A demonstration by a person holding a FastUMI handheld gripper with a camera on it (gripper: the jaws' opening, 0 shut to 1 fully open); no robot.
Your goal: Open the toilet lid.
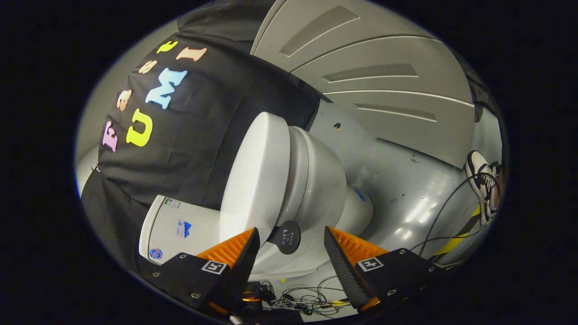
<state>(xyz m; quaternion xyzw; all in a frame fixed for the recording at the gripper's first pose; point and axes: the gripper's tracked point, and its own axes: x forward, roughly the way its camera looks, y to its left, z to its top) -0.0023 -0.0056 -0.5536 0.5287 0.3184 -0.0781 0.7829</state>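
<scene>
The whole scene appears rolled to one side. The jaws (291,241) stand wide open with nothing held between them; their two fingers (235,253) are well apart.

Just ahead of the jaws is the white toilet (316,180). Its lid (255,180) is shut down over the seat (300,171), the smooth top of the lid facing the black cloth wall (203,126). A small dark round tab (288,236) sticks out from the lid's front edge and sits in the gap between the two fingers, nearer the left one; it seems to lie just beyond the fingertips without touching either, though the lens bends things too much to be sure. The bowl swells out under the seat and narrows to the toilet's base (359,212) on the floor (406,180).

Behind the left finger is the white tank (180,225), bearing a few small stickers. The floor is grey and glossy, with scuffs and bright patches of reflected light. Grey moulded panels (375,81) stand beyond the toilet, past the cloth wall. Thin cables (307,295) lie tangled on the floor near the jaws, and another runs off toward a black-and-white shoe (481,180) at the far side, beside a strip of yellow and black tape (456,239).
</scene>
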